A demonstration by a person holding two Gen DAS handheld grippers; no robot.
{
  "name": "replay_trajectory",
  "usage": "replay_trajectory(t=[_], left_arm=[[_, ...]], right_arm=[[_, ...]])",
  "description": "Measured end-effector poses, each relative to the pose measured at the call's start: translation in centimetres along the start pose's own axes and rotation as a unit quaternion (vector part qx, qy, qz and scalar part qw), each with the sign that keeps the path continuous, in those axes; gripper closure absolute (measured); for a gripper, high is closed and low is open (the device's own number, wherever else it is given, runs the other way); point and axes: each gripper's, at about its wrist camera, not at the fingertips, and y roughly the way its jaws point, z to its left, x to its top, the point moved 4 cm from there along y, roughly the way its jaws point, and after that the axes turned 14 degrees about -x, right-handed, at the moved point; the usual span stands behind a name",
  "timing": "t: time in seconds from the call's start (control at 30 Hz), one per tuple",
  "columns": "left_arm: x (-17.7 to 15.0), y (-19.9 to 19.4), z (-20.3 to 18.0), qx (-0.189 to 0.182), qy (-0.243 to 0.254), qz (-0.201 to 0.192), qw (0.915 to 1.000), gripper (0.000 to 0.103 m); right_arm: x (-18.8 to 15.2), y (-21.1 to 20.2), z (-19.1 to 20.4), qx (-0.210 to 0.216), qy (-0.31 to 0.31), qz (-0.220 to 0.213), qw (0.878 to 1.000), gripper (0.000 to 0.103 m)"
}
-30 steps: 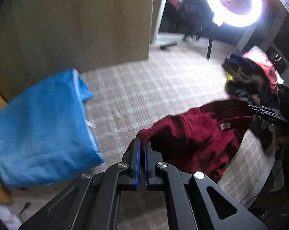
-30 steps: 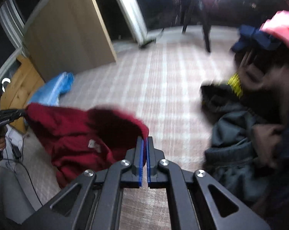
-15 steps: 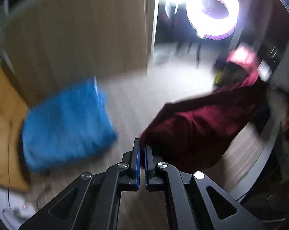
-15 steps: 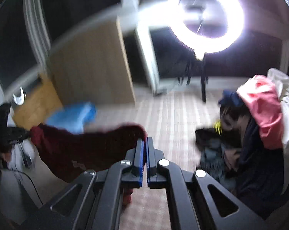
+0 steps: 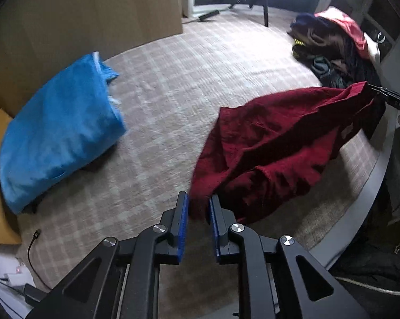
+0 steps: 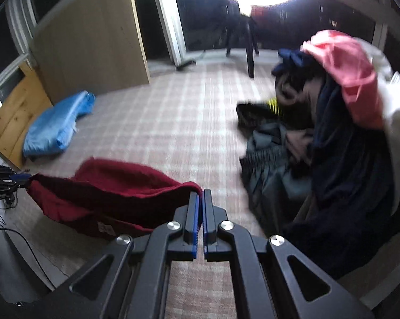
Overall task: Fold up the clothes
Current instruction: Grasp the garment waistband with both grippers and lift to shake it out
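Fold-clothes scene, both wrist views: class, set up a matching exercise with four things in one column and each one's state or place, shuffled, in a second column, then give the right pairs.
Things:
1. left gripper
2. right gripper
3. blue garment
4. clothes pile

States or places:
A. heaped unfolded at the right side of the checked surface
B. shut on a corner of the red garment
C. lies folded near the wooden panel
D. jaws apart, red cloth edge between them

Pairs: 1-D, 2-B, 3-C, 4-A
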Motion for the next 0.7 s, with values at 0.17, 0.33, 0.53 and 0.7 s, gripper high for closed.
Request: replay_trajectory(t=[0.17,0.33,0.53,0.7], left_arm=[[-0.4,1.1,-1.6,-0.004,0.028,0.024,0.9993,0.077],[0.9,1.3,-2.0,-0.018,0.028,0.029,0.9990,0.076],[3.4,3.1,-0.3,-0.034,0.021,0.051,0.9979,0.067],[3.1,6.8,0.7,-0.033,0.006,0.102,0.9942,0.102]], right_arm=[[-1.4,1.1,0.3,0.001,-0.008,0.015,1.000,0.101],[-1.2,1.8,0.4,0.012,-0.006,0.017,1.000,0.101],[-0.8,2.0,0.6,0.018,-0.014,0.014,1.000,0.101],[-0.6,2.0,0.7,0.024,-0.021,0.011,0.999,0.101]])
